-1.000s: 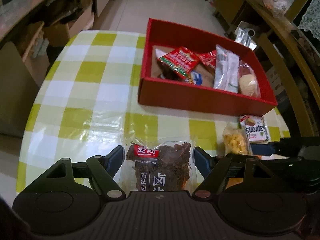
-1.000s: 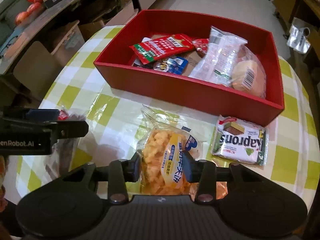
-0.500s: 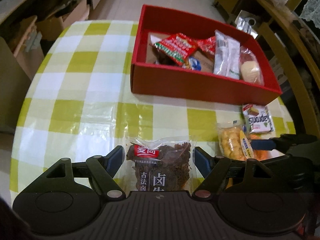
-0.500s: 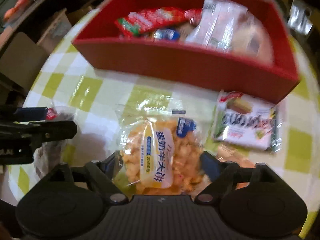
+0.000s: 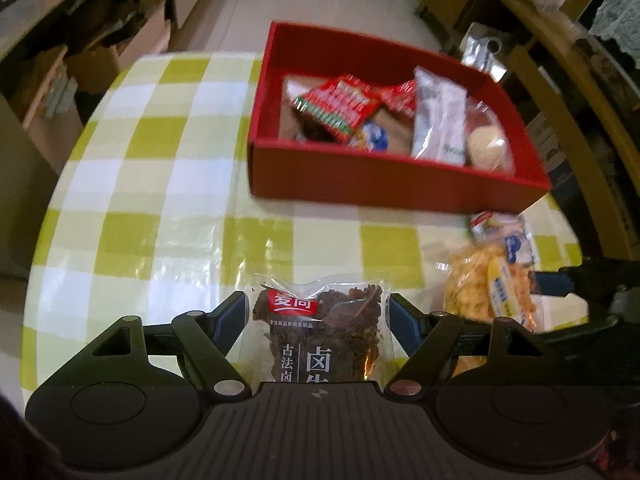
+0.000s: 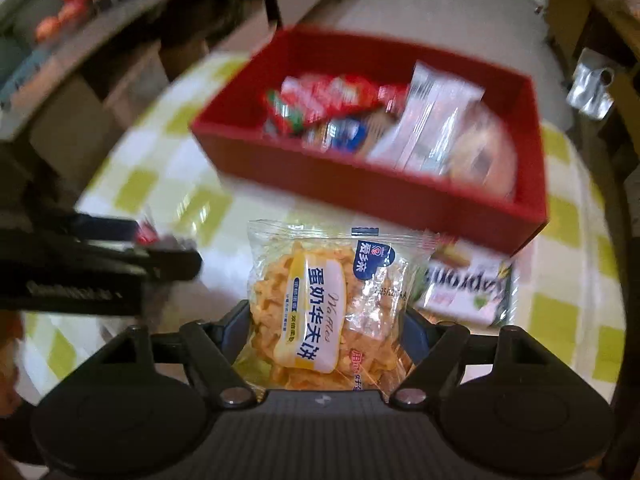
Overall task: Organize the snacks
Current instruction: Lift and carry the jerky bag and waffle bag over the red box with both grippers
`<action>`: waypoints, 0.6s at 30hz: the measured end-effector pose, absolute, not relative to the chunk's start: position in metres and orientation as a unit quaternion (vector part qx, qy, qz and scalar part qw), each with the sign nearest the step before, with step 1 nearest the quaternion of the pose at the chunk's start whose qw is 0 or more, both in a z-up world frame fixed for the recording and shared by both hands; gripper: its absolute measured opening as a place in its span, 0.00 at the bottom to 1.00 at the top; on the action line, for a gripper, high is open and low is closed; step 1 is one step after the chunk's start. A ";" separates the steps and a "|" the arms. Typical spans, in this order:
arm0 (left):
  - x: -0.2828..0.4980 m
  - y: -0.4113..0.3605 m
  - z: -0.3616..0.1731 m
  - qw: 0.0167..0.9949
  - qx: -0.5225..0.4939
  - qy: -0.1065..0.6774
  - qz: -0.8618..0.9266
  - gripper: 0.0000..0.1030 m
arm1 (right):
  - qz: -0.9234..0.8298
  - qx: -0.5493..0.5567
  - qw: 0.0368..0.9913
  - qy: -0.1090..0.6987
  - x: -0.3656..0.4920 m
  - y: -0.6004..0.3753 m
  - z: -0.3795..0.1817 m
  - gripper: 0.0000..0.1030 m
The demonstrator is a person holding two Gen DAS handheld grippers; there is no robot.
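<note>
Both grippers tilt steeply down toward the counter (image 5: 160,200), side by side. The left gripper (image 5: 316,316) is clamped on a clear pack of dark jerky (image 5: 320,332); the pack's long axis runs along the fingers, its red label and sealed end pointing to 12 o'clock, toward the red box (image 5: 392,184). The right gripper (image 6: 326,328) has a waffle pack (image 6: 324,300) between its fingers, and its jaws are closing; the fingers sit against the pack's sides, though whether they press it I cannot tell. The waffle pack's long axis also runs along the fingers, its crimped top edge at 12 o'clock. In the right view the box lies at 12 to 1 o'clock, already holding several snacks, with a wafer pack (image 6: 464,288) flat on the counter at 3 o'clock of the waffles, just before the box's near wall.
</note>
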State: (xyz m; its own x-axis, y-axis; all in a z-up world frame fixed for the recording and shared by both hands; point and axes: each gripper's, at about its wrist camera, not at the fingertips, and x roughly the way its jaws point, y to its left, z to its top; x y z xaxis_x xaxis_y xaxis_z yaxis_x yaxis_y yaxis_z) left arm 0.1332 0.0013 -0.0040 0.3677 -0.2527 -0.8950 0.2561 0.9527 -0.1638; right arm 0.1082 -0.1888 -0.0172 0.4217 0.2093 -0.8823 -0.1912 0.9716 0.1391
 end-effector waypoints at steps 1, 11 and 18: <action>0.134 -0.002 0.002 0.831 0.002 0.534 -0.157 0.78 | 0.116 0.010 0.847 0.518 0.109 -0.191 -0.011 0.80; 0.157 -0.032 0.033 0.859 0.023 0.489 -0.152 0.78 | 0.082 -0.002 0.871 0.485 0.133 -0.203 0.018 0.80; 0.181 -0.048 0.043 0.870 0.024 0.471 -0.143 0.78 | 0.052 -0.002 0.883 0.467 0.158 -0.219 0.027 0.80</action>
State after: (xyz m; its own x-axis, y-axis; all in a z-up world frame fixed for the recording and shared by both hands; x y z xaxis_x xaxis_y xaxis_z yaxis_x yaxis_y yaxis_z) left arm 0.1809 -0.0478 0.0427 0.5156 -0.2254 -0.8266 0.2715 0.9580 -0.0919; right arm 0.1577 -0.2185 0.0267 0.5593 0.0901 -0.8240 -0.0933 0.9946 0.0454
